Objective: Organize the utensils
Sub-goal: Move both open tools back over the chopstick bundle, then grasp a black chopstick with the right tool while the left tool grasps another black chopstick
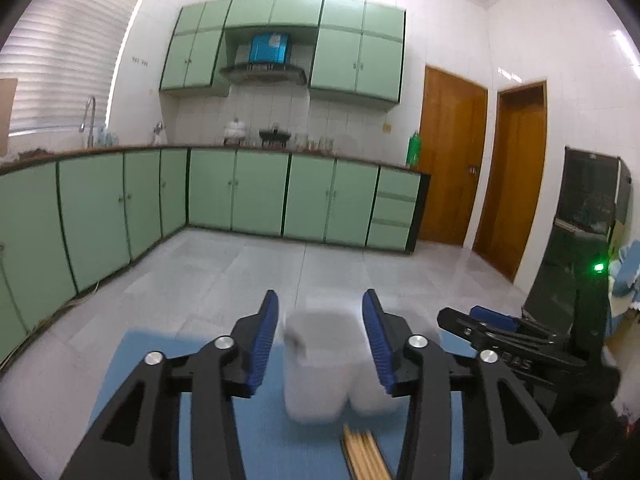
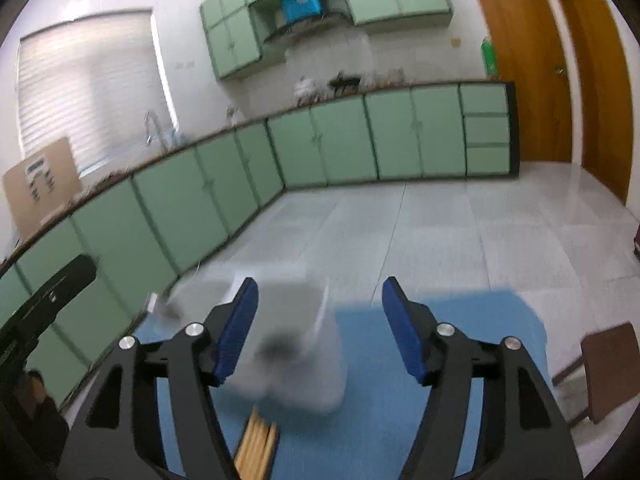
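We hold the left gripper level, fingers released around a blurred white utensil holder without touching it; the right gripper also hangs released. Wooden chopsticks lie near us on the blue worktop. Behind are green cabinets.

Left gripper, matte black angular linkage arms, ribbed blue pads on the inner finger faces, round silver screws at the pivots behind the pads, right gripper built alike (white lettering on its side, too blurred to read)
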`<state>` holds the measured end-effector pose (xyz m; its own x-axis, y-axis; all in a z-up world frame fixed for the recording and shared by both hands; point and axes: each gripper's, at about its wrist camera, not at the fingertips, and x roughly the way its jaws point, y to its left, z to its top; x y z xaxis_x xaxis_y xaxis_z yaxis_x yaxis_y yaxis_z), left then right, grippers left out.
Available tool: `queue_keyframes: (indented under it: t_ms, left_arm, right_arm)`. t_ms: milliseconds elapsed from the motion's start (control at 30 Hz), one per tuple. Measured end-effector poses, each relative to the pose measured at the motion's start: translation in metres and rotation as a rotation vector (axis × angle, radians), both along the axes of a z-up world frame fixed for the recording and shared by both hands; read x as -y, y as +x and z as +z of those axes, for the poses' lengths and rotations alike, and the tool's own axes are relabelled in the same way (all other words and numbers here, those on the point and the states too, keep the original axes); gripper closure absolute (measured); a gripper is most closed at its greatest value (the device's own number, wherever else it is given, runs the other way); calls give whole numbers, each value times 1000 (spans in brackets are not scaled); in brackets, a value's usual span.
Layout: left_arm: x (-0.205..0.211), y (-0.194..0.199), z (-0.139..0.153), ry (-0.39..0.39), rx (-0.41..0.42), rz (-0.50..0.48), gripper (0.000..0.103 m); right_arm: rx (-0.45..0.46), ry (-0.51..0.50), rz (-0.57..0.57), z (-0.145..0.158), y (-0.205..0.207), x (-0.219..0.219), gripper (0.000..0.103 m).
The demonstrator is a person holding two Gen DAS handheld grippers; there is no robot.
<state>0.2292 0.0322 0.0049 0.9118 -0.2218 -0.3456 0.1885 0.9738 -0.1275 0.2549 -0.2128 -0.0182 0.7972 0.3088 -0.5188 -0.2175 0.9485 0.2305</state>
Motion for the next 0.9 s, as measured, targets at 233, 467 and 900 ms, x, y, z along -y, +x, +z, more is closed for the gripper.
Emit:
queue_keyframes:
  t_ms: [233,467,900]
  left_arm:
    - [6,-67,-65,36,-252,-39,50]
    - [9,-109,-110,73,-398,-31,49]
    - [17,-136,-132,88,-496,-29,49]
  right_arm:
    - [-233,-29,77,-55,-90,-10,32]
    - [-282,-108,106,-79,-163,-28,36]
    - [-302,-150,168,-83,-195,-44,50]
